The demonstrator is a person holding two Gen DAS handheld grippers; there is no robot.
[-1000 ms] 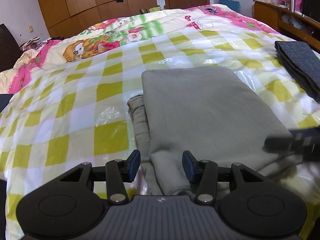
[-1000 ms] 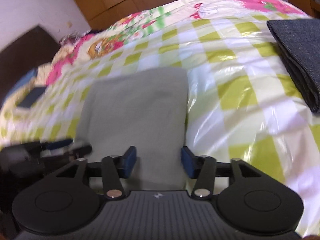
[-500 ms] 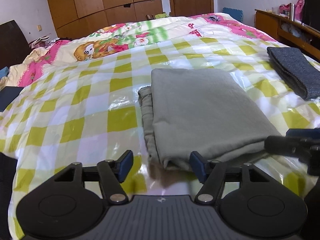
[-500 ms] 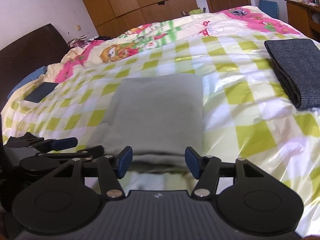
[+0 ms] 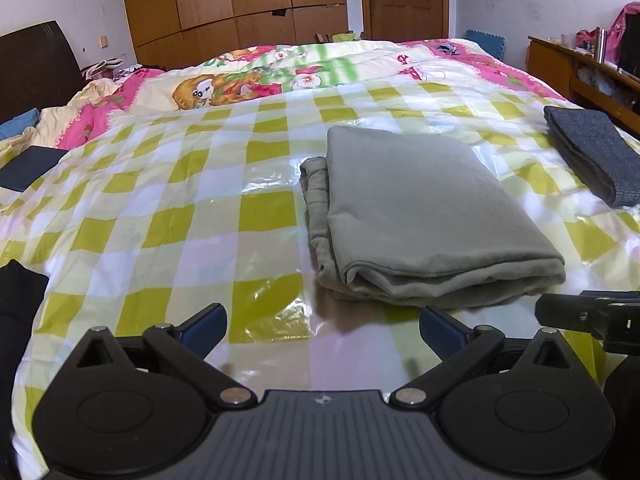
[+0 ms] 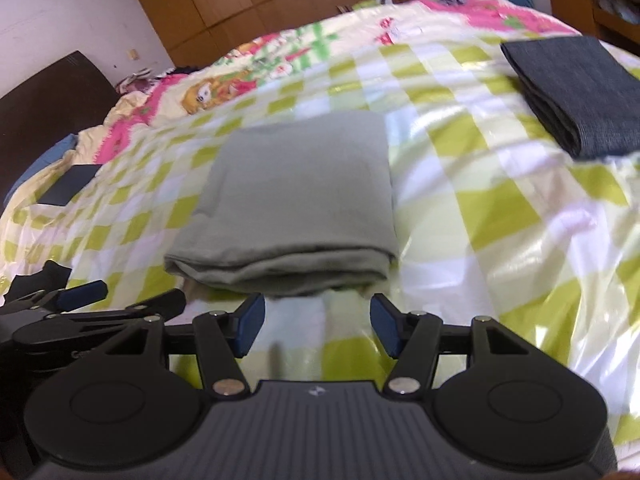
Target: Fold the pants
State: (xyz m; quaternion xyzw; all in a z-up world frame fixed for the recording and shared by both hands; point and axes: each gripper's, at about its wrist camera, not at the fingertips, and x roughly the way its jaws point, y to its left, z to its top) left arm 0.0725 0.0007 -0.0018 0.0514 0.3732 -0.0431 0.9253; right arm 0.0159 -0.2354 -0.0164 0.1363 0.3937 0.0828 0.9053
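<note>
pants folded at 12 o'clock | left gripper fingers just spread wide, empty | right gripper fingers apart, empty | risk: slick bed cover lets loose left layers slide if nudged

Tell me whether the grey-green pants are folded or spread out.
Folded. The grey-green pants lie as a compact rectangle on the checked sheet, with stacked layers showing along the near edge. Neither tongs touch them.
</note>
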